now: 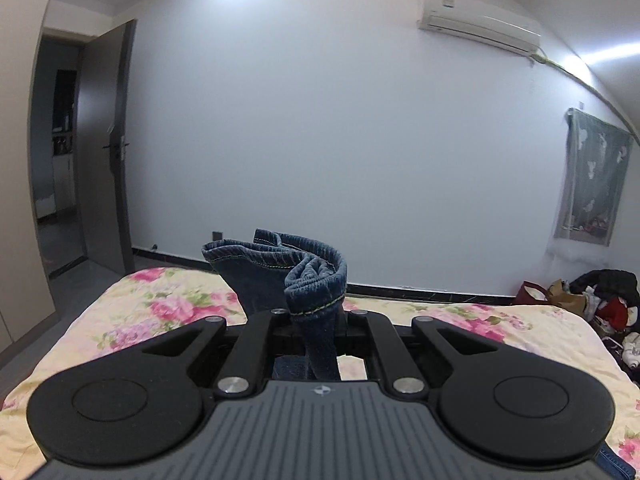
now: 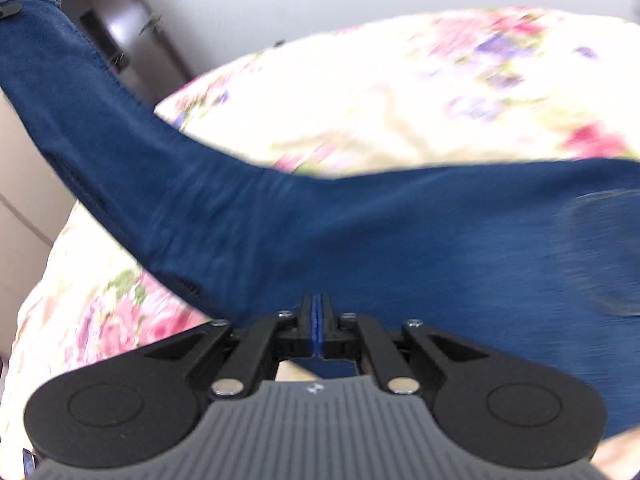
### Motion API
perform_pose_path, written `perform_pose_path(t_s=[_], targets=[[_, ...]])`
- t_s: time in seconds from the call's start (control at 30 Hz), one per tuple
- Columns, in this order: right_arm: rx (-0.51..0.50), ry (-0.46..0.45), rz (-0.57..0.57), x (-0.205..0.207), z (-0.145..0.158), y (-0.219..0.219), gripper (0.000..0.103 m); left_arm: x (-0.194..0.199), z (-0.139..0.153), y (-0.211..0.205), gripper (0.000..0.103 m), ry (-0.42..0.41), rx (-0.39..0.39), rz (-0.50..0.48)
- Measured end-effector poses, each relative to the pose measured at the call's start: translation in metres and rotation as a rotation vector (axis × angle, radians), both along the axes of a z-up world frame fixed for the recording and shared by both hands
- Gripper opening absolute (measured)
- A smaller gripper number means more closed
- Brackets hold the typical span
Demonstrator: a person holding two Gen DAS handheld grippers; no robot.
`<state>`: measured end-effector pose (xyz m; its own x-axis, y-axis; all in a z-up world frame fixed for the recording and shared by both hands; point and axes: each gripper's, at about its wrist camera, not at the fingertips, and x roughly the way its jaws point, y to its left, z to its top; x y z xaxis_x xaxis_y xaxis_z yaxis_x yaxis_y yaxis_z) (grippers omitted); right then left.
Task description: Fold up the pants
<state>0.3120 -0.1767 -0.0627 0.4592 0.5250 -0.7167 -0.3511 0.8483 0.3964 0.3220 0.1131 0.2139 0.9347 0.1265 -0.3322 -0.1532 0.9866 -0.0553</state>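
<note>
- The left gripper [image 1: 316, 320] was clenched on a bunched hem of the pants [image 1: 280, 276], the denim cuff standing up above the jaws, over the flowered bedspread [image 1: 160, 304].
- The right gripper [image 2: 317, 320] was clamped tight on a thin edge of the same pants [image 2: 360, 232]; only a sliver of blue showed between the closed jaws.
- In the right wrist view the blue cloth hung in a wide sweep over the bed [image 2: 380, 92], with one leg running up to the top left corner.
- The picture there was smeared, so this looked like the carry of a fold, with the cloth lifted clear of the bed.
- To do it well, both grips should have stayed firm until the cloth was laid down, since a slip mid-air would drop the fold.
- The two held points should have travelled level with each other, keeping the span taut, so the crease landed straight.
- Lowering gently, edge onto edge, would have kept wrinkles out.
</note>
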Motion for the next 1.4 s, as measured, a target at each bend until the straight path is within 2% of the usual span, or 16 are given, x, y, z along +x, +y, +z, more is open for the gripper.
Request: perform_pose_path(t_s=[0.17, 0.33, 0.43, 0.5, 0.6, 0.73, 0.83, 0.97, 1.03, 1.07, 1.1, 1.13, 1.2, 1.3, 1.4], targets=[[-0.022, -0.067, -0.100, -0.012, 0.025, -0.086, 0.000, 0.031, 0.008, -0.113, 0.008, 0.017, 0.077, -0.110], [0.009, -0.097, -0.195, -0.026, 0.035, -0.180, 0.000, 0.073, -0.019, -0.223, 0.008, 0.072, 0.120, -0.228], [0.011, -0.087, -0.252, -0.029, 0.033, -0.235, 0.000, 0.099, -0.057, -0.293, 0.008, 0.134, 0.144, -0.300], [0.002, -0.071, -0.291, -0.030, 0.023, -0.266, 0.000, 0.106, -0.095, -0.342, 0.008, 0.189, 0.171, -0.362], [-0.009, -0.030, -0.346, -0.031, 0.004, -0.301, 0.000, 0.105, -0.163, -0.408, 0.008, 0.295, 0.220, -0.458], [-0.040, 0.026, -0.383, -0.032, -0.024, -0.326, 0.000, 0.086, -0.241, -0.463, 0.008, 0.476, 0.247, -0.589], [-0.046, 0.055, -0.388, -0.035, -0.038, -0.336, 0.000, 0.065, -0.267, -0.474, 0.008, 0.571, 0.250, -0.664], [-0.048, 0.059, -0.379, -0.034, -0.045, -0.334, 0.000, 0.068, -0.277, -0.467, 0.020, 0.674, 0.146, -0.751], [-0.048, 0.059, -0.376, -0.033, -0.045, -0.331, 0.000, 0.067, -0.276, -0.464, 0.039, 0.694, 0.100, -0.808], [-0.048, 0.058, -0.375, -0.033, -0.044, -0.329, 0.000, 0.069, -0.274, -0.460, 0.058, 0.711, 0.046, -0.844], [-0.047, 0.055, -0.374, -0.031, -0.042, -0.328, 0.000, 0.070, -0.271, -0.455, 0.066, 0.729, -0.013, -0.875], [-0.043, 0.050, -0.372, -0.031, -0.039, -0.326, 0.000, 0.071, -0.269, -0.452, 0.065, 0.736, -0.054, -0.891], [-0.031, 0.039, -0.372, -0.031, -0.032, -0.323, 0.000, 0.071, -0.261, -0.445, 0.066, 0.722, -0.068, -0.885], [-0.013, 0.015, -0.375, -0.032, -0.019, -0.318, 0.003, 0.072, -0.250, -0.423, 0.066, 0.676, -0.043, -0.845], [-0.004, -0.012, -0.377, -0.032, -0.007, -0.312, 0.003, 0.077, -0.247, -0.388, 0.066, 0.644, 0.002, -0.765]])
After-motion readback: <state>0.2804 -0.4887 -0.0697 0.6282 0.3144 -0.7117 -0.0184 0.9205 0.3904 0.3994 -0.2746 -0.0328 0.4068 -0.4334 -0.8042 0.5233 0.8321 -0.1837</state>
